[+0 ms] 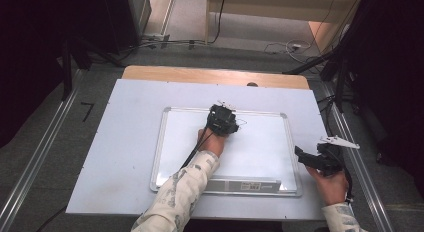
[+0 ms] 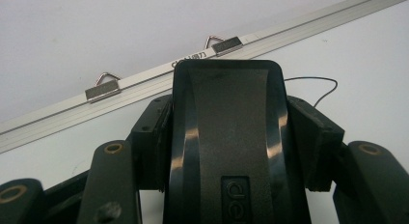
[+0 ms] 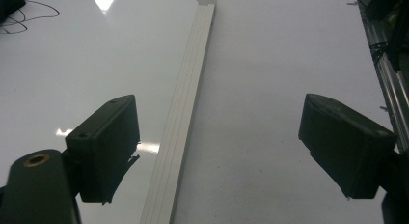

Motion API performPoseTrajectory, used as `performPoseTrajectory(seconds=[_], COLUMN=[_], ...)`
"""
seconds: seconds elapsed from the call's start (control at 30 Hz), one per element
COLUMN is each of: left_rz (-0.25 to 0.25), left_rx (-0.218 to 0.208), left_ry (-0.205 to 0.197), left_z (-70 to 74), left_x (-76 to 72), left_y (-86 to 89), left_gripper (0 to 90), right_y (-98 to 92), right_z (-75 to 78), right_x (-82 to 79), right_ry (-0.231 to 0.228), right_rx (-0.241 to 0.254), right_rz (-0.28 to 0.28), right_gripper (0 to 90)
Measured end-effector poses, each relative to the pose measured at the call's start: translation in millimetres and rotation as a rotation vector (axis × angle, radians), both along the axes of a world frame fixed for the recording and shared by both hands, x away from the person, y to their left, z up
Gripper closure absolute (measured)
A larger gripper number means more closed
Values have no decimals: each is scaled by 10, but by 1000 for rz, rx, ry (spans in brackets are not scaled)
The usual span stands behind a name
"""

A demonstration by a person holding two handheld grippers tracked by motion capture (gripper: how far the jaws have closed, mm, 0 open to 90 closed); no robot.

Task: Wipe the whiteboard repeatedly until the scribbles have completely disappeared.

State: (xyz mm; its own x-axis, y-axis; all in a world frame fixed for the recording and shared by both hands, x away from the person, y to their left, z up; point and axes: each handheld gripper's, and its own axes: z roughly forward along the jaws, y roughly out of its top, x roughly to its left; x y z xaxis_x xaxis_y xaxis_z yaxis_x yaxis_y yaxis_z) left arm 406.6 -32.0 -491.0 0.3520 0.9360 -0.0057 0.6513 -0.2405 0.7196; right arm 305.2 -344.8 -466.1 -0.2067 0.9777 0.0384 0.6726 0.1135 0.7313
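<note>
Left gripper jaws clamp black eraser; right gripper jaws wide, empty.

Whiteboard lies mid-table; eraser at its far edge.

White whiteboard with a silver-grey frame, lying on a pale lilac-white table cover; light wood table edge beyond the left gripper. Both grippers black; the right gripper carries a light grey plate. Between the left gripper's jaws, a glossy black eraser; just ahead of it, a thin black pen line. Sleeves cream with a grey pattern. Grey floor.
</note>
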Motion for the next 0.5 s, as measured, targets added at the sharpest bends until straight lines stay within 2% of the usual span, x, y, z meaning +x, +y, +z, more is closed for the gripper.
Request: performPoseTrajectory(seconds=[0.5], left_rz=[-16], left_rx=[7], left_ry=[-3], left_z=[0], left_x=[4], left_y=[-114], left_gripper=[411], right_y=[0], right_z=[-3], right_x=[3], right_ry=[4], right_rx=[1], right_rz=[5], right_gripper=[130])
